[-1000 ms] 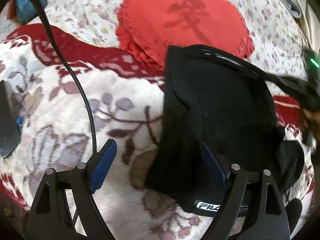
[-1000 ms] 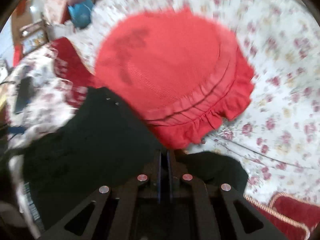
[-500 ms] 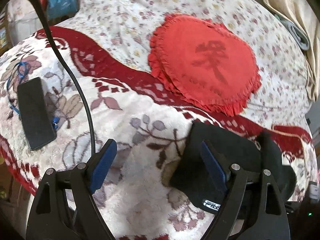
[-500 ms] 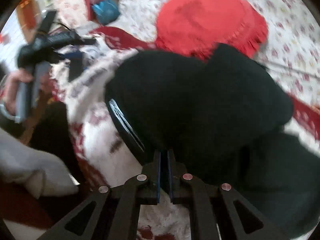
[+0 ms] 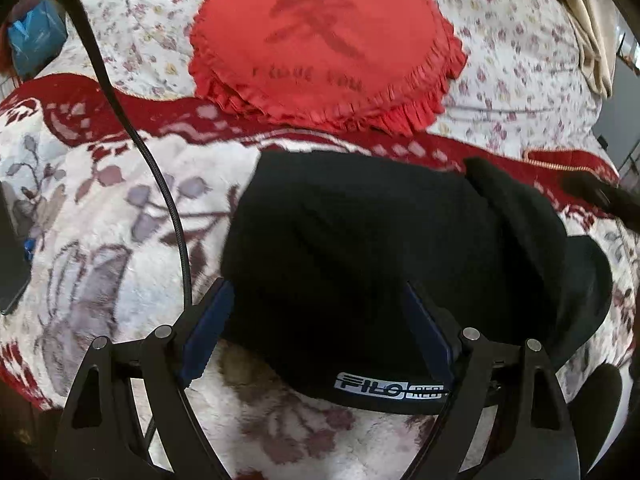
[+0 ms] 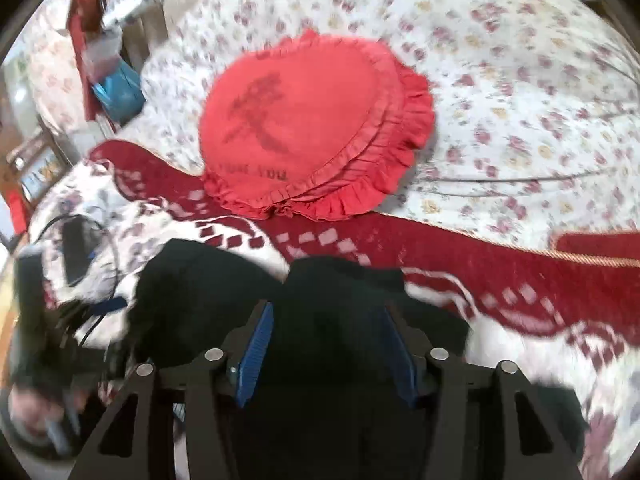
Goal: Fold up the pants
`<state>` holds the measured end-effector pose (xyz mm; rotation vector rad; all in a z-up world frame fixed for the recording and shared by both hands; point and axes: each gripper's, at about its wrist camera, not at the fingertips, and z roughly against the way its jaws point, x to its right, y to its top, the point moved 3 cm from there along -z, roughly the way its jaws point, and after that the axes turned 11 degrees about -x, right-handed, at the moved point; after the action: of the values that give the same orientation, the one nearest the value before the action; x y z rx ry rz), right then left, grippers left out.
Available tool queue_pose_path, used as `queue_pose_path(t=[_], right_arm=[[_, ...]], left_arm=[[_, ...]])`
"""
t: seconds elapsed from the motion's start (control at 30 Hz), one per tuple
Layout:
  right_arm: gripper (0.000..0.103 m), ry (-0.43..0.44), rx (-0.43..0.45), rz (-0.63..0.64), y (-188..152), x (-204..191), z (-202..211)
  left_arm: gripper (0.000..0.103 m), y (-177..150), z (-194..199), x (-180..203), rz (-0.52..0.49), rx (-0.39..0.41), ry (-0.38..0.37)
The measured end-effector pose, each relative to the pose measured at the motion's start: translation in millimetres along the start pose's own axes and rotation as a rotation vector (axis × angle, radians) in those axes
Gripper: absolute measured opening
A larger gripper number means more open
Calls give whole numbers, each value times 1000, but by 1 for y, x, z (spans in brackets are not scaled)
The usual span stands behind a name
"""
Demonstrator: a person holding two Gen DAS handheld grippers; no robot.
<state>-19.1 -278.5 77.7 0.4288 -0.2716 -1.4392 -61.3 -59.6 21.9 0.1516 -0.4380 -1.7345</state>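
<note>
The black pants lie in a folded bundle on the floral blanket, with a white logo label at the near hem. My left gripper hangs open just above the near edge. The cloth spreads between its blue pads, which do not press on it. In the right wrist view the pants are a dark heap under my right gripper. Its jaws are opening, and black cloth lies loose between the blue pads. The far side of the bundle is hidden by its own folds.
A red frilled heart cushion lies beyond the pants on the flowered sheet. A black cable crosses the blanket at the left, near a dark flat device. A blue bag sits off the bed's far-left side.
The right gripper, shut on the pants' cloth before, now has its jaws apart. The raised pants have come down into a folded bundle on the blanket. The left gripper stayed open and drew back over the pants.
</note>
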Motion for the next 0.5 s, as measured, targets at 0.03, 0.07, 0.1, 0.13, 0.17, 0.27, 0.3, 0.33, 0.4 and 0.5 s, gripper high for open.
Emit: queue_pose_path(t=[0.03, 0.07, 0.1, 0.13, 0.17, 0.27, 0.3, 0.33, 0.4, 0.5], right_arm=[[61, -3, -27, -3, 11, -3, -14], [63, -4, -60, -8, 21, -8, -32], [63, -10, -88, 0, 28, -12, -48], [62, -36, -124, 8, 33, -13, -66], [39, -53, -156, 9, 34, -13, -82], [5, -25, -156, -17, 32, 0, -88], [5, 6, -125, -31, 28, 7, -74], [5, 11, -88, -40, 23, 13, -55], [5, 10, -1, -69, 7, 31, -8], [5, -18, 111, -156, -41, 70, 72]], left_arm=[[85, 0, -4, 1, 1, -10, -2], [85, 0, -7, 2, 0, -18, -3], [85, -1, -10, 3, -4, -22, 2], [85, -2, -10, 4, -7, -21, 6], [85, -2, -10, 4, -9, -17, 8], [85, -2, -8, 5, -11, -15, -2], [85, -2, -8, 4, -10, -14, -5], [85, -2, -8, 3, -7, -12, -7], [85, -1, -8, 2, 2, -13, -9], [85, -2, -6, 3, 12, -6, -17]])
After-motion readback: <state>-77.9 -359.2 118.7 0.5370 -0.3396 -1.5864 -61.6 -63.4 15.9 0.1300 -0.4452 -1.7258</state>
